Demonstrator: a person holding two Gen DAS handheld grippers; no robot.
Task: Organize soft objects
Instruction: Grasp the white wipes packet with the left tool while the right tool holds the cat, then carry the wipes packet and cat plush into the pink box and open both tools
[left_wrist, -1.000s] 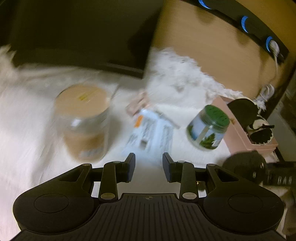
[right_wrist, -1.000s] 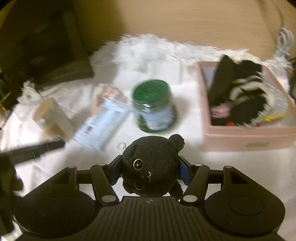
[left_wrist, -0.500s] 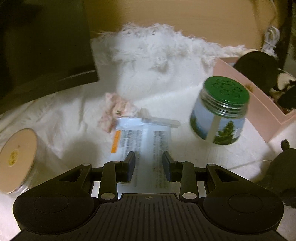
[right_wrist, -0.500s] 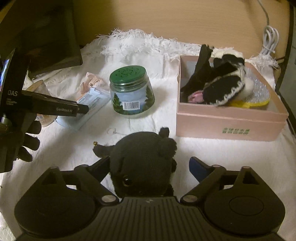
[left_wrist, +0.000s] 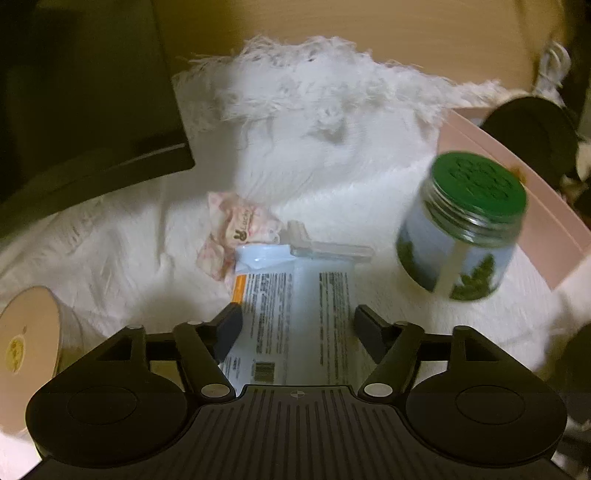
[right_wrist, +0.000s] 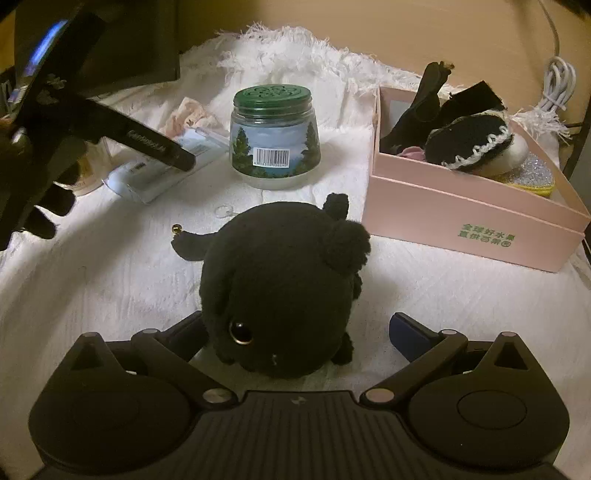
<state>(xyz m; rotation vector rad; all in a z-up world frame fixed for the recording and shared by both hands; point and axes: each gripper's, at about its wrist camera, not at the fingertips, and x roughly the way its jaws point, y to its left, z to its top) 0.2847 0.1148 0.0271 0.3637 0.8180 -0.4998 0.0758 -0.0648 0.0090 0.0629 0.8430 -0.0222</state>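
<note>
A black plush cat (right_wrist: 284, 284) lies on the white cloth (right_wrist: 92, 280) between the fingers of my right gripper (right_wrist: 299, 328), which is open and no longer grips it. A pink box (right_wrist: 476, 218) at the right holds black and white soft items (right_wrist: 472, 144). My left gripper (left_wrist: 297, 328) is open, its fingers on either side of a pale blue soft pack (left_wrist: 295, 314) lying flat on the cloth. The left gripper also shows in the right wrist view (right_wrist: 162, 147), over the pack (right_wrist: 155, 173). A crumpled pink packet (left_wrist: 236, 225) lies just beyond the pack.
A green-lidded jar (left_wrist: 465, 225) stands right of the pack, also in the right wrist view (right_wrist: 275, 133). A tan-lidded jar (left_wrist: 29, 347) lies at the far left. A dark monitor base (left_wrist: 92, 129) stands at the back left. A white cable (right_wrist: 557, 85) hangs at the back right.
My right gripper opened and let the plush cat down onto the cloth. My left gripper swung right over the blue pack and opened wide around it.
</note>
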